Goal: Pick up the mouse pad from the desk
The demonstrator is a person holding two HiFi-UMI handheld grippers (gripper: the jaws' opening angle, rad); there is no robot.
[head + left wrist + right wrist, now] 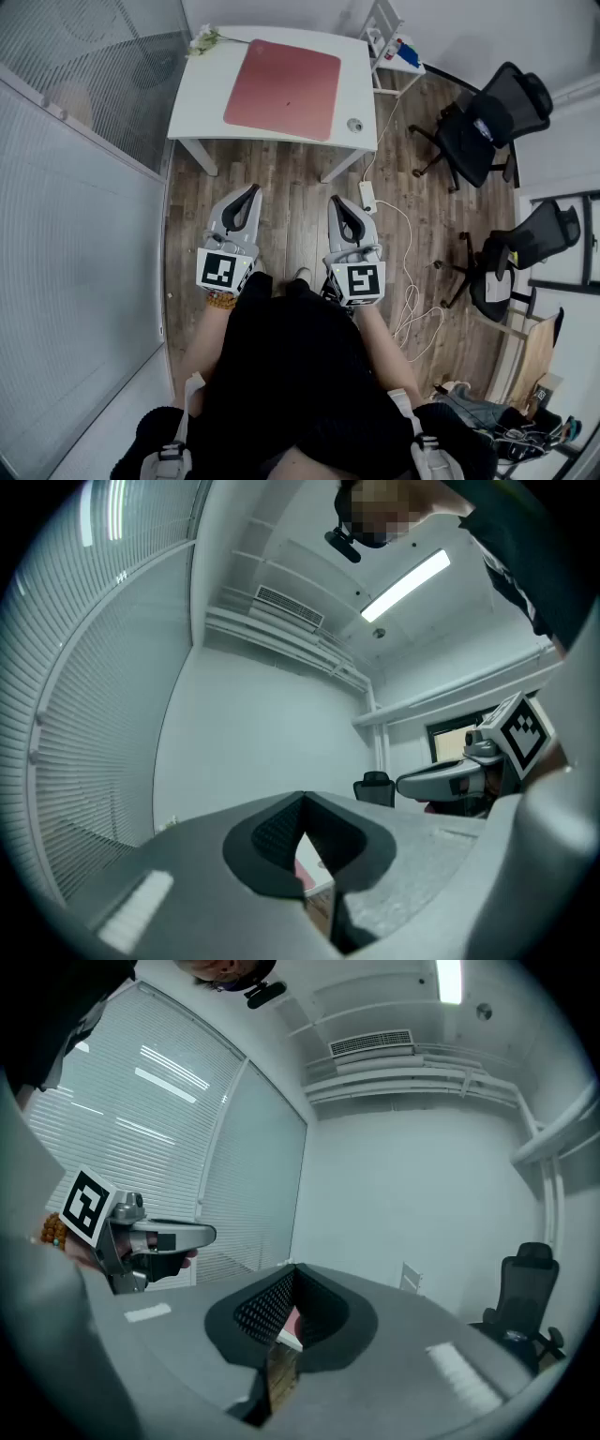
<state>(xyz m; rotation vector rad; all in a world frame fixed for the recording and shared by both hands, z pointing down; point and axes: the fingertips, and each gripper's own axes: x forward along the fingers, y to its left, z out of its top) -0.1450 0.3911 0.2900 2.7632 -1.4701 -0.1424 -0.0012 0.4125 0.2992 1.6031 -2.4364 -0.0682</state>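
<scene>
A pink mouse pad (pixel 283 89) lies flat on the white desk (pixel 202 94) at the top of the head view. Both grippers are held side by side over the wooden floor, short of the desk's near edge and pointing toward it. My left gripper (pixel 253 191) is shut with nothing in it, and so is my right gripper (pixel 335 201). In the left gripper view the jaw tips (pixel 302 797) meet, and a sliver of the pad (pixel 300 872) shows below them. The right gripper view shows its tips (pixel 293 1267) closed too, with a sliver of pink pad (pixel 292 1320) under them.
On the desk are a sprig of flowers (pixel 204 39) at the far left corner and a small round object (pixel 354 124) at the near right corner. A power strip (pixel 367 195) with cable lies on the floor. Office chairs (pixel 487 122) stand right; a glass partition (pixel 84 112) runs left.
</scene>
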